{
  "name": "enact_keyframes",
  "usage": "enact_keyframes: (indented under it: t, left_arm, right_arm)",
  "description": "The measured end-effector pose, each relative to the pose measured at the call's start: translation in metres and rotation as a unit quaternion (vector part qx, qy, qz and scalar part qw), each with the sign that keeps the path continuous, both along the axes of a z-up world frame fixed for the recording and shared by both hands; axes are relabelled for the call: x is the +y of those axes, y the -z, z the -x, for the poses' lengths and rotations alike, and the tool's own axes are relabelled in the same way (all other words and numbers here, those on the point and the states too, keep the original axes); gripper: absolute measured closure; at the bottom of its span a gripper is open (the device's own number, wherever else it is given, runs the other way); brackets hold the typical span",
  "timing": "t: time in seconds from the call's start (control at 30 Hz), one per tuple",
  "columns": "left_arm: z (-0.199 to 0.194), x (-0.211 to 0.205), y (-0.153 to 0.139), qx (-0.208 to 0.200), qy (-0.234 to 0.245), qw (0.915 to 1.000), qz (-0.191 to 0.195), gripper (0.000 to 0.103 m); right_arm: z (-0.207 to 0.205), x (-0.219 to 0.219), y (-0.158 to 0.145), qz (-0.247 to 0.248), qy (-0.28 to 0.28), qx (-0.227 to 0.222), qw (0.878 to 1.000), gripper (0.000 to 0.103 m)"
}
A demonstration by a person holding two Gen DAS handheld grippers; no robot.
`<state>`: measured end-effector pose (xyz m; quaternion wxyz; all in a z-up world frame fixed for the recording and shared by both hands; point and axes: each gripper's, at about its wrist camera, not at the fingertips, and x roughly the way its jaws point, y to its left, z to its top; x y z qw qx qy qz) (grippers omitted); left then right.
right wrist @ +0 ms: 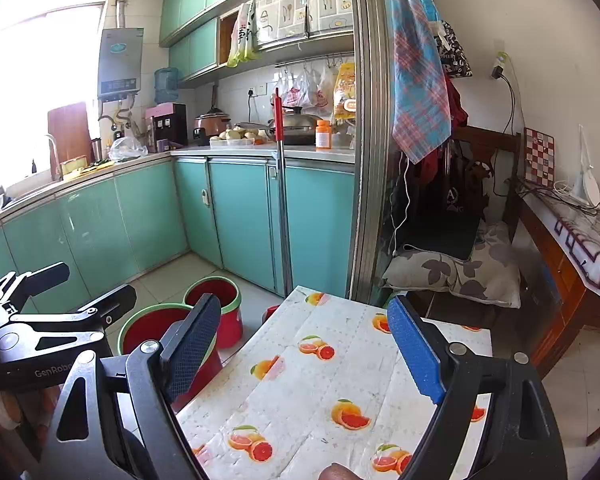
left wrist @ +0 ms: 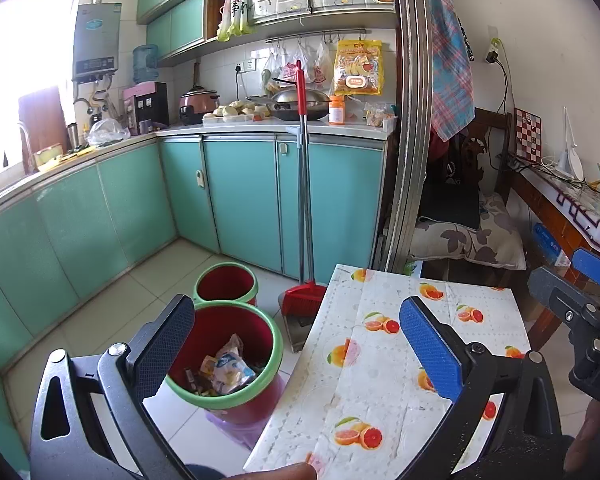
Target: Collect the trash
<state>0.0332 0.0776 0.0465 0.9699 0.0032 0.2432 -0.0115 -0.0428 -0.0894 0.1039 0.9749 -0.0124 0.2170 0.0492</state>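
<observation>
A red bin with a green rim (left wrist: 260, 344) stands on the floor left of a small table (left wrist: 380, 360) with an orange-print cover. Crumpled wrappers (left wrist: 228, 368) lie inside the bin. My left gripper (left wrist: 296, 344) is open and empty, with one finger over the bin and the other over the table. My right gripper (right wrist: 304, 344) is open and empty above the table (right wrist: 320, 380). The bin's rim (right wrist: 140, 316) shows left of it. The left gripper's body (right wrist: 48, 320) appears at the left edge.
A second red bin (left wrist: 226, 284) stands behind the first. A red broom and dustpan (left wrist: 302, 292) lean on the teal cabinets (left wrist: 252, 200). A metal door frame (left wrist: 412, 120) and a cushioned seat (left wrist: 468, 236) are to the right. A wooden desk (left wrist: 572, 208) is at far right.
</observation>
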Motion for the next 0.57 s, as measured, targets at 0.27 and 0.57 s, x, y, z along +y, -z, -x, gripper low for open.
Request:
enact_keyframes:
  t: [0.27, 0.57]
  left_arm:
    - [0.0008, -0.0023, 0.0007, -0.001, 0.001, 1.0, 0.001, 0.0]
    - [0.0051, -0.0089, 0.0, -0.019, 0.009, 0.9998, 0.002, 0.0]
  right_arm:
    - [-0.0017, -0.0009, 0.0001, 0.0, 0.003, 0.0, 1.0, 0.017]
    - [-0.0012, -0.0009, 0.0026, 0.001, 0.006, 0.002, 1.0, 0.017]
